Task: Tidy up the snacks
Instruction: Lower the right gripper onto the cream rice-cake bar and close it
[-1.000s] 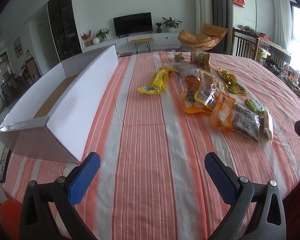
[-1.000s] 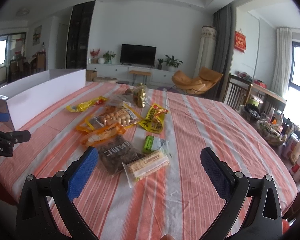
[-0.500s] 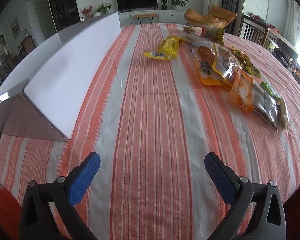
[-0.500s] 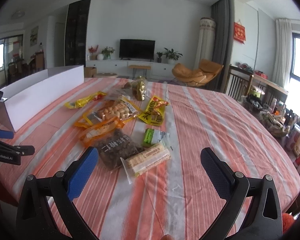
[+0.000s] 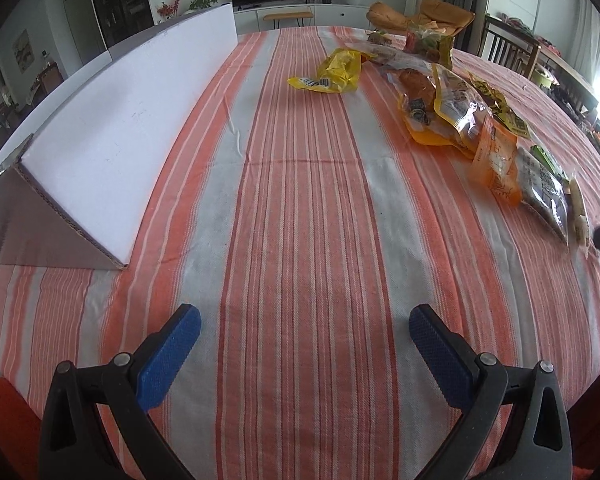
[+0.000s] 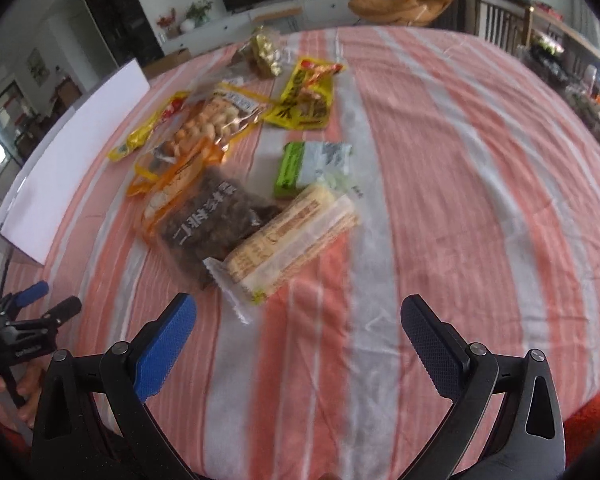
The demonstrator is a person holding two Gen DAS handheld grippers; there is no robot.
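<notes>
Several snack packets lie in a loose heap on the striped tablecloth. Nearest my right gripper (image 6: pixel 298 338) is a pale cracker pack (image 6: pixel 292 238), with a dark nut bag (image 6: pixel 210 226), a green-and-white packet (image 6: pixel 308 166), an orange bag (image 6: pixel 212 124) and a yellow packet (image 6: pixel 306 98) behind it. My right gripper is open and empty, just short of the cracker pack. My left gripper (image 5: pixel 304 344) hangs open over bare cloth; the white cardboard box (image 5: pixel 112 120) stands to its left, and the heap, with a yellow packet (image 5: pixel 336 70) and an orange bag (image 5: pixel 440 112), to its far right.
The round table's near edge (image 5: pixel 20 364) runs close under both grippers. My left gripper (image 6: pixel 32 316) and a hand show at the lower left of the right wrist view. Chairs (image 5: pixel 508 46) and a cluttered side table stand beyond the far right rim.
Both grippers have tilted down and moved forward over the table. The right one has come much closer to the cracker pack; the left now looks at the box's white side.
</notes>
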